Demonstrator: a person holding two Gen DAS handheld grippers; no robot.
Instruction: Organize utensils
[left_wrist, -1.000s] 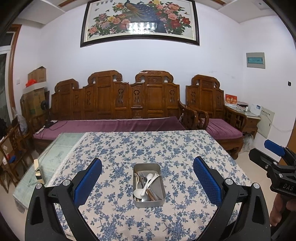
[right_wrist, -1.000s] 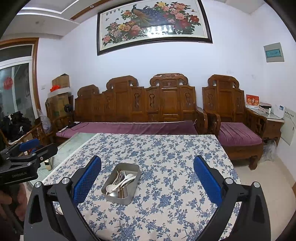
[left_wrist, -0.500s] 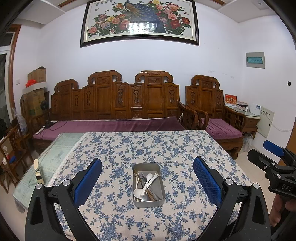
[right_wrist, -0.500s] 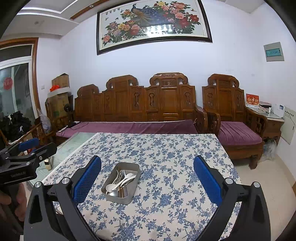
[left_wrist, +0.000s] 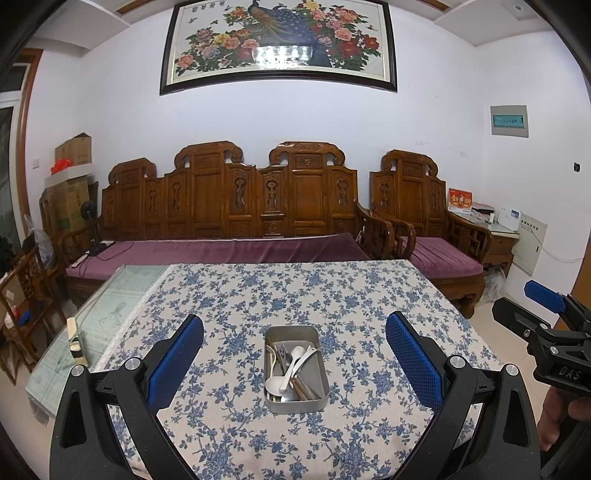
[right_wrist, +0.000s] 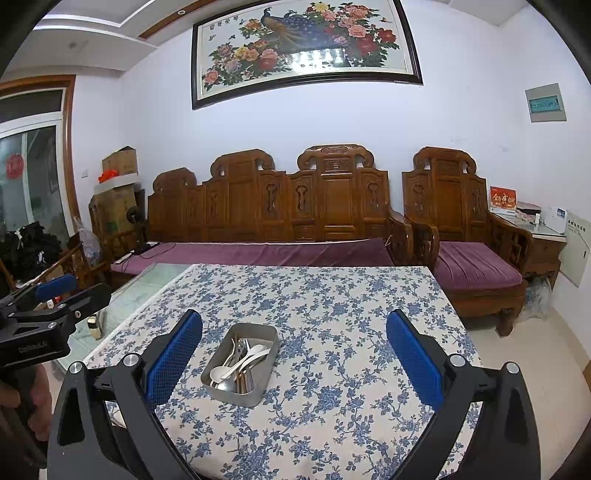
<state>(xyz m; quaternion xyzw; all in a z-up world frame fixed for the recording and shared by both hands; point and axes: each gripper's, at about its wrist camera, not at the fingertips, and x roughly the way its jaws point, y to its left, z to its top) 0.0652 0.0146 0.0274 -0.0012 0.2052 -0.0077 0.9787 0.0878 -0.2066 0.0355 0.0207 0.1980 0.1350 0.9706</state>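
A sitting room with white walls holds a table (left_wrist: 369, 295) covered by a blue-flowered cloth (left_wrist: 258, 295). Near the middle of the table's near half stands a metal tin (left_wrist: 296, 369), rectangular with rounded corners, and in it the utensils (left_wrist: 291, 369) lie heaped together: white spoons, metal pieces and what look like brown chopsticks, their handles crossing; the exact count cannot be told. In the right wrist view the tin (right_wrist: 240, 363) sits left of centre, turned at a slant.

The left hand-held gripper (left_wrist: 294, 358) hangs above the near edge of the table with its blue-padded jaws spread wide and nothing between them, the tin framed in the gap but well beyond the fingertips. The right hand-held gripper (right_wrist: 294, 356) is likewise spread wide and empty, the tin lying nearer its left finger (right_wrist: 173, 354).

Behind the table stand a carved wooden bench (left_wrist: 229, 206) with purple cushions and a matching armchair (left_wrist: 424, 221); a framed peacock painting (left_wrist: 277, 40) hangs above.
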